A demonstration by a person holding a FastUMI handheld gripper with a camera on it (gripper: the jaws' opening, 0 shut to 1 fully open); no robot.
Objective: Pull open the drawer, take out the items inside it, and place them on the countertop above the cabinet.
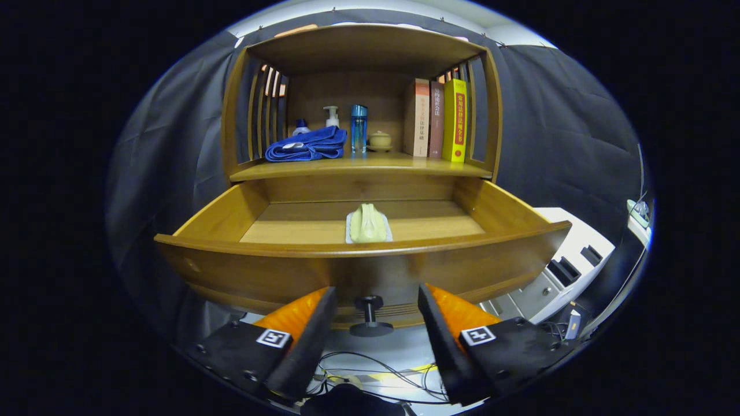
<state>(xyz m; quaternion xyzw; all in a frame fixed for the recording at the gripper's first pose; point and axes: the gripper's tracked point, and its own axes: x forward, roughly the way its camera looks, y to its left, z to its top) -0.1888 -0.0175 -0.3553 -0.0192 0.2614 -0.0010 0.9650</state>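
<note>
Drawer (277, 271) stands pulled out below the countertop (358, 169), which already carries, left to right, a blue towel (306, 145), bottles and books (free room there is tight). Risk noted: a reach from this low position could catch the drawer front, or the packet could be set down against the towel and slide off. Gripper (374, 323) fingers stand apart, clamping nothing, straddling the knob (370, 315). The pale green packet (367, 224) lies on the drawer floor, beyond and above the fingers.

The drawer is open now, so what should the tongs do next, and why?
Probably lift and reach in over the drawer front toward the pale green packet. The tongs are open around the knob, not gripping it, and the packet lies inside.
</note>
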